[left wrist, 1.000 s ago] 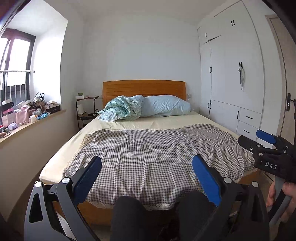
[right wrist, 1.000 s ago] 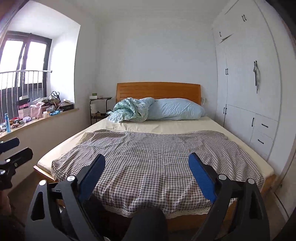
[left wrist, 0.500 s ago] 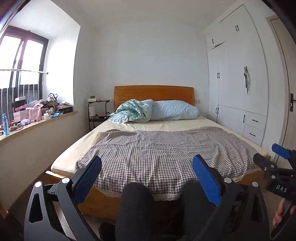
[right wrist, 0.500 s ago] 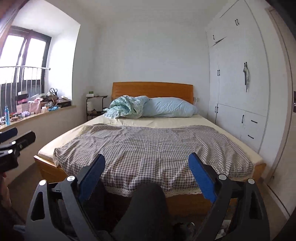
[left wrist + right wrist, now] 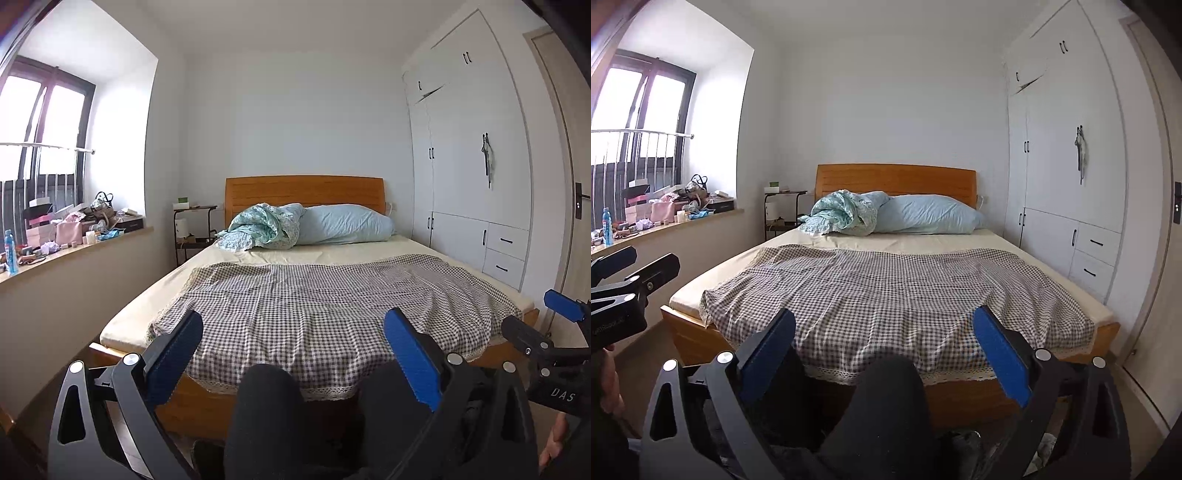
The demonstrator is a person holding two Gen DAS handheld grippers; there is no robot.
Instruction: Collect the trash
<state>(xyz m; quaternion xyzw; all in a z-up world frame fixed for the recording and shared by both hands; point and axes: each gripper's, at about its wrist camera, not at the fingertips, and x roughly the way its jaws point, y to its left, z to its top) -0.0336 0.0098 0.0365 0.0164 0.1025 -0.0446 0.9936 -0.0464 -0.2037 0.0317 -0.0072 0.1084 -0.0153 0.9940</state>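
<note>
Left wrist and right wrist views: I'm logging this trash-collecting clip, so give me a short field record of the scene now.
room: bedroom
left tool: open, empty, facing the bed
right tool: open, empty, facing the bed
bed top: checked cover, blue pillow, bunched teal blanket
windowsill: cluttered with small items
trash: none clearly identifiable

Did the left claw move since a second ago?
Yes. The left claw has backed away from the bed: its wooden footboard and the floor now show, and the headboard sits lower. Its jaws stay open.
</note>
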